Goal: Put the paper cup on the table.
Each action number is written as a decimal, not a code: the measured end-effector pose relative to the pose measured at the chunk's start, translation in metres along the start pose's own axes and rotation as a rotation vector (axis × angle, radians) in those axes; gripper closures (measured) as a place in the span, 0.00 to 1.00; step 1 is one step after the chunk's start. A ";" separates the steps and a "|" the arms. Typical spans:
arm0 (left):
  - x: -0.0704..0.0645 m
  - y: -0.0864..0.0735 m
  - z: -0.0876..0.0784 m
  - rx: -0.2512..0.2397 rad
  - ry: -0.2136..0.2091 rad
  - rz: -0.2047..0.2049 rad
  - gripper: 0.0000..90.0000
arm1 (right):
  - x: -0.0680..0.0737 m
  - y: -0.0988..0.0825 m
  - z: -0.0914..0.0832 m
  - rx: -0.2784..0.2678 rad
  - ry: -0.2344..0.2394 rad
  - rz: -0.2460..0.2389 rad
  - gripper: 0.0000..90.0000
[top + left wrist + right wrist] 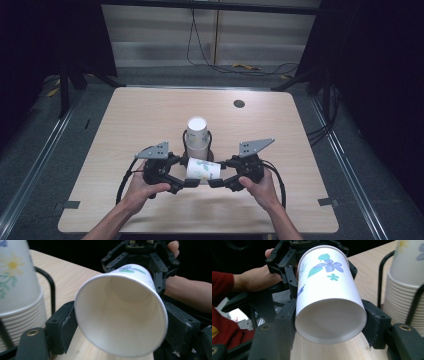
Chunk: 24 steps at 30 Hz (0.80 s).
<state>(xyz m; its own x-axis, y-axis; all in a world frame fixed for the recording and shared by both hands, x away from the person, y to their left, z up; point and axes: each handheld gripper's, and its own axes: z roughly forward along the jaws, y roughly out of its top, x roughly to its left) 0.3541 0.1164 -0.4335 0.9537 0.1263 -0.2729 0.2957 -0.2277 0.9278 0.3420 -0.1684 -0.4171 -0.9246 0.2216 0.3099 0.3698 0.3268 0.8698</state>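
Held level just above the near table edge, at about six o'clock from the table's middle in the high view: one white paper cup printed with blue flowers and green leaves [203,170], lying on its side between the two grippers. Open mouth toward the left gripper [181,184], closed base toward the right gripper [216,183]. Clamped at the base end by the right gripper's black jaws, pads [375,326] pressed against both sides of the wall in the right gripper view. Flanked at the rim by the left gripper's jaws, standing close on either side of the mouth in the left gripper view; pads [62,327] at the rim, though firm pressing cannot be told. Carried by the person's left hand [142,192] and right hand [262,187], coming in from six o'clock.

Directly behind the cup, at twelve o'clock from it: a tall stack of nested white paper cups with flower print [197,135], stood upside down in a black wire holder [185,145]. Beneath everything, a light wooden table [150,115] with a round dark grommet [239,104] at about one o'clock from the stack, well apart. Beyond the far edge, black cables [210,62] lying on the grey floor.
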 end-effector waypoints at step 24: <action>0.003 0.001 0.001 0.019 0.007 0.014 0.28 | -0.001 -0.002 0.005 0.049 -0.075 -0.009 0.24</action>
<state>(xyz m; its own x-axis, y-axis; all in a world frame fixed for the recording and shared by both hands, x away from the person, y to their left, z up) 0.3578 0.1154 -0.4336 0.9573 0.1296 -0.2583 0.2834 -0.2475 0.9265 0.3427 -0.1648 -0.4216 -0.9189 0.2864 0.2712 0.3676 0.3728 0.8520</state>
